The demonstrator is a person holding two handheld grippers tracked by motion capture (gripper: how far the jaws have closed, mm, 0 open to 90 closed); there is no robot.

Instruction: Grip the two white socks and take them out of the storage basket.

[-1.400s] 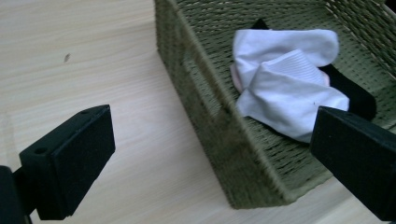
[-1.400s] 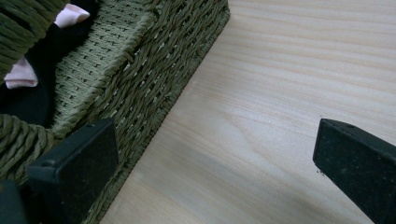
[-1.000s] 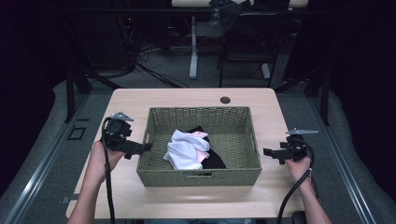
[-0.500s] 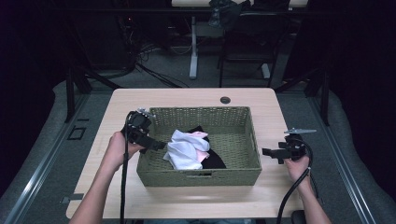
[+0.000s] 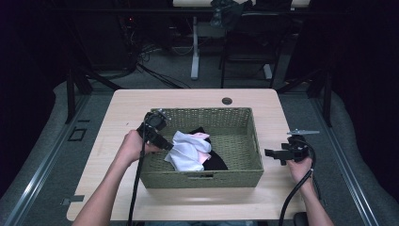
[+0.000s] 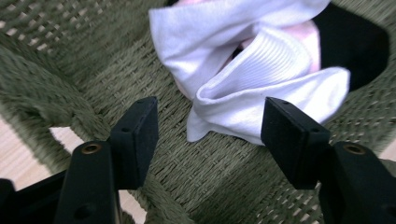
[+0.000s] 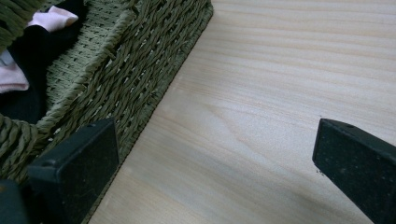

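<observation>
A green woven basket (image 5: 202, 112) stands mid-table and holds a crumpled white cloth (image 5: 186, 150), a pink cloth (image 5: 203, 137) and a black cloth (image 5: 216, 162). My left gripper (image 5: 167, 145) reaches over the basket's left rim, pointing down at the white cloth. In the left gripper view its jaws have just been closing; they stand part open, my left gripper (image 6: 212, 135) astride the near edge of the white cloth (image 6: 261, 93) with the pads clear of it. My right gripper (image 5: 269, 153) hovers wide open over the bare table right of the basket, my right gripper (image 7: 215, 163) holding nothing.
The light wooden table (image 7: 280, 93) has a round cable hole (image 5: 227, 100) near its far edge. The basket wall (image 7: 140, 70) lies just left of my right gripper. Dark chairs and desk legs stand on the floor beyond the table.
My left hand has moved right from outside the basket, over its left rim and down toward the white cloth, and its jaws have narrowed. The right hand has kept still.
</observation>
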